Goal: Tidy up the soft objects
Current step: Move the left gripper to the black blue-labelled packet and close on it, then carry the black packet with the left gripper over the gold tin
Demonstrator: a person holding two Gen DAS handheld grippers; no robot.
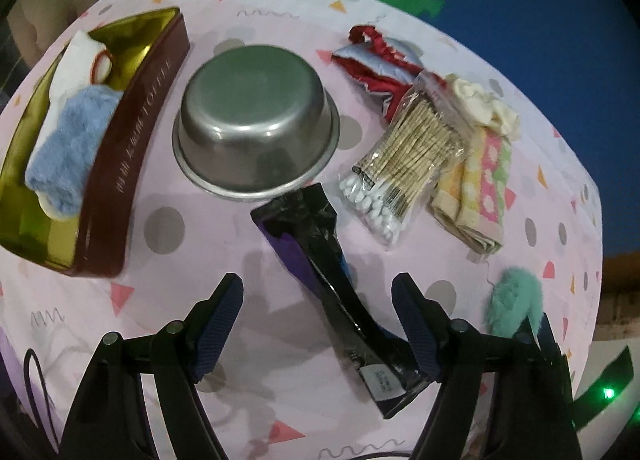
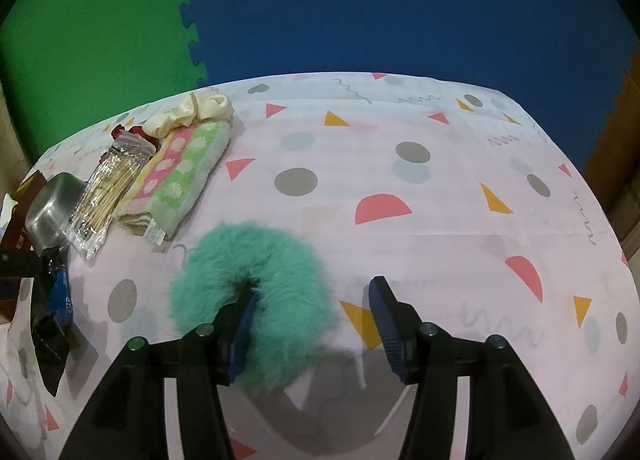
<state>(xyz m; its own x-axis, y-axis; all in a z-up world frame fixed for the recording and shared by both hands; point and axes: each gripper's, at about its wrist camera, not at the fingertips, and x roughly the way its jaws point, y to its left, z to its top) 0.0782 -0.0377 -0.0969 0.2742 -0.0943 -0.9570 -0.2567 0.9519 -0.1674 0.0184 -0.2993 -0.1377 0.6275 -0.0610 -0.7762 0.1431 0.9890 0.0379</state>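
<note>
In the left wrist view the left gripper (image 1: 318,300) stands open and empty at the lower middle of the frame, above a crumpled black plastic packet (image 1: 320,260) on the pink patterned tablecloth (image 1: 224,340), while the maroon tin with a gold inside (image 1: 132,148) at the upper left holds a fluffy blue cloth (image 1: 68,152) and a white cloth (image 1: 80,56). An upturned steel bowl (image 1: 256,120) sits at the centre, with a clear bag of cotton swabs (image 1: 404,156), a folded striped towel (image 1: 484,188), a cream scrunchie (image 1: 488,106) and a red and blue fabric piece (image 1: 380,60) to its right. In the right wrist view the right gripper (image 2: 314,320) is open at the lower middle, its left finger (image 2: 244,332) poked into the hole of the furry teal scrunchie (image 2: 256,284), without pinching it.
</note>
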